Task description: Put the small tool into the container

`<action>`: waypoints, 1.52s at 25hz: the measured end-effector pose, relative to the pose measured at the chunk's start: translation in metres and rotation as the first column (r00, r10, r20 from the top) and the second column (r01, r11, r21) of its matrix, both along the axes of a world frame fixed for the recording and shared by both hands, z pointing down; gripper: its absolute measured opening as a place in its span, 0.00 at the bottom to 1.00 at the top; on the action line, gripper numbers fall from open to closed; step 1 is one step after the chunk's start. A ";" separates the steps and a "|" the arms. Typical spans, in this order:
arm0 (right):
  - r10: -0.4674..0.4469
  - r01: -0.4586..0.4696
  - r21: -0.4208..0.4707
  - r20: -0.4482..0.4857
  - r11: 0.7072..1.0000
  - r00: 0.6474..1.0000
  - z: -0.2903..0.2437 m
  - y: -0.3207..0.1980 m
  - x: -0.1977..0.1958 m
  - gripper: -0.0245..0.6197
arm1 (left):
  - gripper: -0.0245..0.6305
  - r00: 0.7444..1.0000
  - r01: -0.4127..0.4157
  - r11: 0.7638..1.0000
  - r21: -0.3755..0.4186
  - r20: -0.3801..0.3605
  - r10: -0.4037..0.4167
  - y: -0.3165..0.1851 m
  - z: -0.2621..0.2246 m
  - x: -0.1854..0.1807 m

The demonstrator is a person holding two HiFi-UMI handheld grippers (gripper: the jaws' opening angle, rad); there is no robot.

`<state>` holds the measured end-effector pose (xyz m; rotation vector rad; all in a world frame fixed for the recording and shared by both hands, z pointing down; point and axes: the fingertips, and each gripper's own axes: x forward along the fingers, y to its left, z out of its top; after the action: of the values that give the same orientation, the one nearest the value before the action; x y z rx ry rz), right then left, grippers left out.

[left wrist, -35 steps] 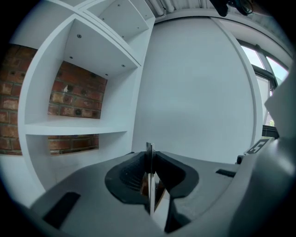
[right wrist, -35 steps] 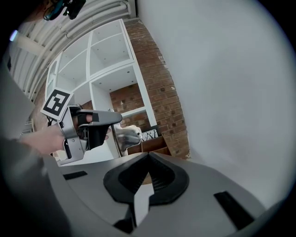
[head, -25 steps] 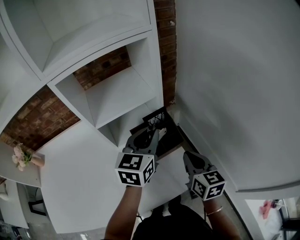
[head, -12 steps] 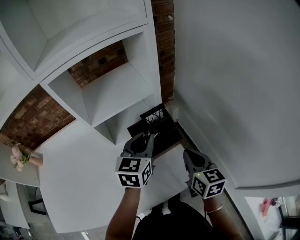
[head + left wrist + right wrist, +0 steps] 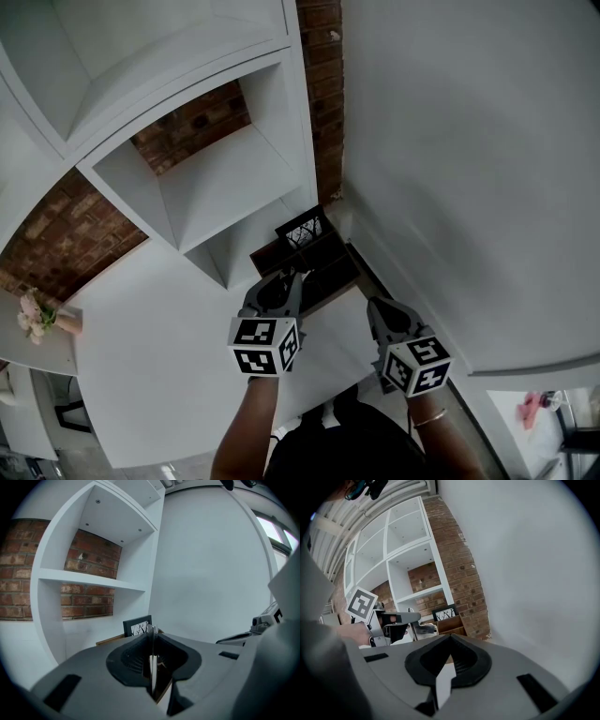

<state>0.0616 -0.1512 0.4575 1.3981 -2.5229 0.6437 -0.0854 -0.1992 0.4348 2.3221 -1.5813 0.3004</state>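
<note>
The left gripper point(image 5: 152, 632) is clamped shut on a thin pale sliver. I'm reading that as the small tool point(image 5: 153, 663), seen edge-on and upright, its tip just poking past the jaw tips. It's too thin to make out anything more. The right gripper point(image 5: 450, 638) is closed on nothing and sits off to the side.

The wooden box point(image 5: 323, 267) sits just ahead of the left gripper, against the brick wall, with a picture frame point(image 5: 302, 228) behind it. What I'd do is carry the tool over an open compartment, steer clear of the frame, get low, then open the jaws so it doesn't bounce out.
</note>
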 end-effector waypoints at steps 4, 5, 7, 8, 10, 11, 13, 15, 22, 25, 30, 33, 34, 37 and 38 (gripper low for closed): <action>0.001 -0.001 0.005 -0.002 1.000 1.000 -0.001 -0.001 0.001 0.05 | 0.15 1.000 0.004 1.000 -0.001 -0.003 -0.004 0.001 0.000 -0.002; 0.002 -0.002 0.005 -0.001 1.000 1.000 -0.001 -0.001 0.001 0.05 | 0.15 1.000 0.004 1.000 -0.001 -0.004 -0.004 0.002 0.000 -0.002; 0.003 -0.003 0.005 0.000 1.000 1.000 -0.002 -0.001 0.001 0.05 | 0.15 1.000 0.006 1.000 -0.003 -0.005 -0.006 0.002 0.001 -0.003; 0.002 -0.002 0.005 0.001 1.000 1.000 -0.002 -0.002 0.001 0.05 | 0.15 1.000 0.007 1.000 -0.004 -0.005 -0.007 0.002 0.001 -0.004; -0.001 0.001 0.006 0.000 1.000 1.000 -0.002 -0.002 0.000 0.05 | 0.15 1.000 0.011 1.000 -0.007 -0.002 -0.011 0.003 0.002 -0.005; -0.001 0.001 0.006 0.000 1.000 1.000 -0.002 -0.002 0.000 0.05 | 0.15 1.000 0.014 1.000 -0.010 0.001 -0.014 0.003 0.002 -0.006; -0.002 0.002 0.007 0.000 1.000 1.000 -0.003 -0.002 0.000 0.05 | 0.15 1.000 0.020 1.000 -0.019 0.006 -0.020 0.004 0.005 -0.009; -0.003 0.003 0.007 0.001 1.000 1.000 -0.003 -0.002 0.000 0.05 | 0.15 1.000 0.025 0.999 -0.031 0.006 -0.024 0.005 0.009 -0.010; -0.007 0.007 0.006 0.001 1.000 1.000 -0.003 0.000 0.000 0.05 | 0.15 0.999 0.039 0.998 -0.055 0.001 -0.039 0.004 0.020 -0.016; -0.005 0.005 0.006 0.000 1.000 1.000 -0.002 0.001 0.002 0.05 | 0.15 0.999 0.047 0.997 -0.060 -0.014 -0.048 0.002 0.021 -0.018; -0.005 0.005 0.007 0.000 1.000 1.000 -0.003 0.002 0.002 0.05 | 0.15 0.999 0.032 0.997 -0.076 -0.017 -0.034 -0.001 0.025 -0.015; -0.008 0.008 0.009 -0.001 1.000 1.000 -0.002 0.003 0.003 0.05 | 0.15 0.999 0.028 0.996 -0.085 -0.013 -0.029 0.000 0.029 -0.012; -0.008 0.008 0.009 -0.001 1.000 1.000 -0.002 0.003 0.003 0.05 | 0.15 0.999 0.030 0.996 -0.089 -0.012 -0.031 0.001 0.030 -0.011; -0.009 0.009 0.007 0.000 1.000 1.000 -0.002 0.005 0.003 0.05 | 0.16 0.999 0.031 0.994 -0.101 -0.005 -0.032 0.005 0.033 -0.011; -0.010 0.010 0.007 -0.001 1.000 1.000 -0.002 0.005 0.003 0.05 | 0.16 0.999 0.031 0.994 -0.104 -0.006 -0.031 0.007 0.034 -0.011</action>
<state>0.0642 -0.1459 0.4554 1.3866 -2.5324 0.6333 -0.0966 -0.1927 0.4690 2.2159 -1.5582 0.3575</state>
